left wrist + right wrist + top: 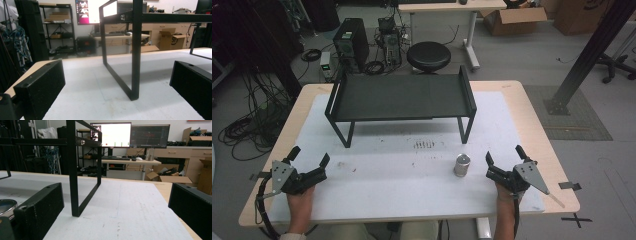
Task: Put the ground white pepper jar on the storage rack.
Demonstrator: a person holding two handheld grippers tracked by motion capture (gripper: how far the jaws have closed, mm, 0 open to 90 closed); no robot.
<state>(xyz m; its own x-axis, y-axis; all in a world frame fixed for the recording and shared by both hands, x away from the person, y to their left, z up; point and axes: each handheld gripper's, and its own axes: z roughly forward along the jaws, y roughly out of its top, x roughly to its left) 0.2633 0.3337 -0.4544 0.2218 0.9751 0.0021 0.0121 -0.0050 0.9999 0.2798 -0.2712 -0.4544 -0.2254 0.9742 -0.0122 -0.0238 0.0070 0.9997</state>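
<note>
Sitting wide-jawed at the lower left of the high view, the left tool [309,156] is gripping nothing, and the hand [301,200] behind it is resting at the near edge of the table [402,195]. By my reading, the work is only just getting under way: nothing is being held and nothing is being touched.

Moving toward the centre, the black rack [399,97] is standing on its legs in the upper middle of the frame, its flat top bare. In the left gripper view one of its leg frames [136,55] is rising straight ahead between the two spread black jaws, well apart from both.

Further right, low and right of centre, the small metal can [462,165] is standing upright on the white table surface, in front of the rack and not under it. It is looking like a short silver cylinder with a shiny, reflective lid, with no label that I can read. In the right gripper view its rim [6,206] is peeking out at the lower left edge, behind the left-hand jaw.

At the lower right, the right tool [504,155] is also spread open and empty, lying just beside the can but not touching it. Reaching, closing on the can and moving it are all looking like steps not yet done.
</note>
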